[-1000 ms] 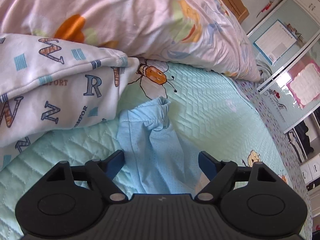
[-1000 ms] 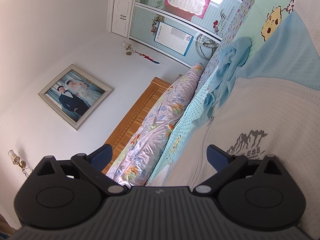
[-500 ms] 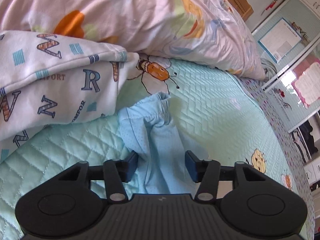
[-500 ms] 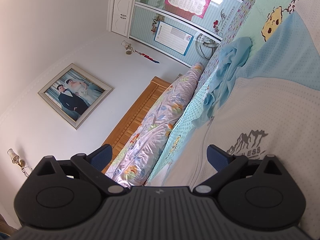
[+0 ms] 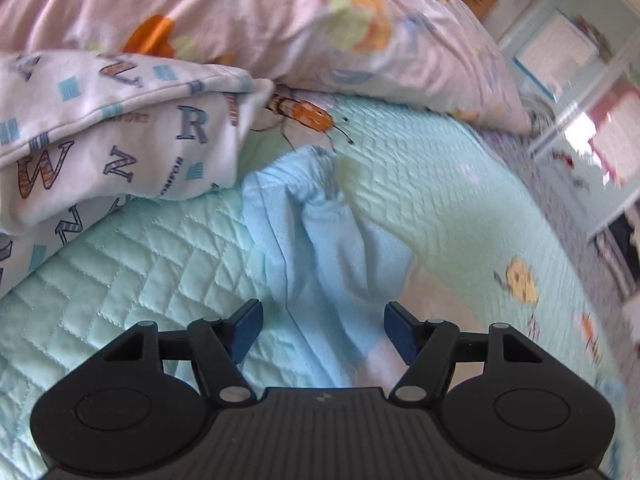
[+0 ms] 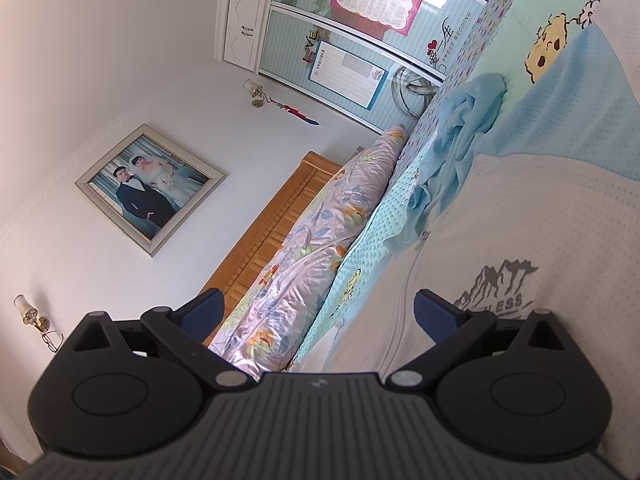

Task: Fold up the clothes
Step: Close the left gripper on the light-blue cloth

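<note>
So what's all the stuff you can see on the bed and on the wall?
shirt: one, light blue and white with a mountain logo, spread on the bed, sleeve bunched
quilted bedspread: one, mint green, under the shirt
letter-print cloth: one, white, beside the sleeve
floral duvet: one, pink, along the headboard
headboard: one, wooden, behind the duvet
framed photo: one, on the white wall
wall lamps: two, brass
wardrobe: one, pale blue, posters on it
left gripper: open over the sleeve
right gripper: open
</note>
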Available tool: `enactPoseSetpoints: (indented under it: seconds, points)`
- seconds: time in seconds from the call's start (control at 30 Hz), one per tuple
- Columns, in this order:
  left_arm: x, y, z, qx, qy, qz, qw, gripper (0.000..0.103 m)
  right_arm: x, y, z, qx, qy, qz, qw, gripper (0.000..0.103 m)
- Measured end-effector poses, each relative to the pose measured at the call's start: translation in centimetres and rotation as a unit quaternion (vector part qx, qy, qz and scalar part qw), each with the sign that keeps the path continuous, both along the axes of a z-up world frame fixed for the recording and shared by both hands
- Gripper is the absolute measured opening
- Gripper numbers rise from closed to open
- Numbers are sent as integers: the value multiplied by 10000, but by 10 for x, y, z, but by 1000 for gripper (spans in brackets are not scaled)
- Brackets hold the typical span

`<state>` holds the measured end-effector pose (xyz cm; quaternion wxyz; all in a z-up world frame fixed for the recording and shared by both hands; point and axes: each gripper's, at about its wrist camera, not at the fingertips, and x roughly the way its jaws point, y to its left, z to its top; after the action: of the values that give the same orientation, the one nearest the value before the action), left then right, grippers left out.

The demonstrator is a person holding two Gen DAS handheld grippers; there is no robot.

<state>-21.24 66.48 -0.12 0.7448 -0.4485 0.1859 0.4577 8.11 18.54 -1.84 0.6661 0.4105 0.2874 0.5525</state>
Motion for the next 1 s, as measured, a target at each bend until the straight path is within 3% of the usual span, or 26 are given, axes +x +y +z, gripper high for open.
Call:
enactPoseSetpoints:
  seconds: [0.23,0.3,0.37,0.47,0.57,0.73,0.9,1.0]
  points:
    - [-2,18,-7,57,-492,520,9974,68,0,-2,-4,6,-12,11,10000,102]
    - [-5,14,-8,85,-477,616,9969,49,1,-2,-5,19,-6,14,10000,102]
    - [-11,10,-11,66,-521,668,9964,38,1,-2,-5,22,-7,17,10000,102]
    - [-21,7,-16,-3,-652,743,9951,27,1,-2,-5,18,-11,19,10000,102]
    - [-23,13,-18,-111,-773,865,9932,27,1,-2,-5,17,-13,20,10000,102]
    - [-25,13,-17,-213,-1135,939,9889,46,1,-2,-5,14,-17,22,10000,102]
    - [-31,10,-21,-248,-1334,1143,9841,45,0,-2,-4,12,-20,24,10000,102]
    - [-29,9,-21,-222,-1255,1257,9838,44,0,-2,-4,9,-22,25,10000,102]
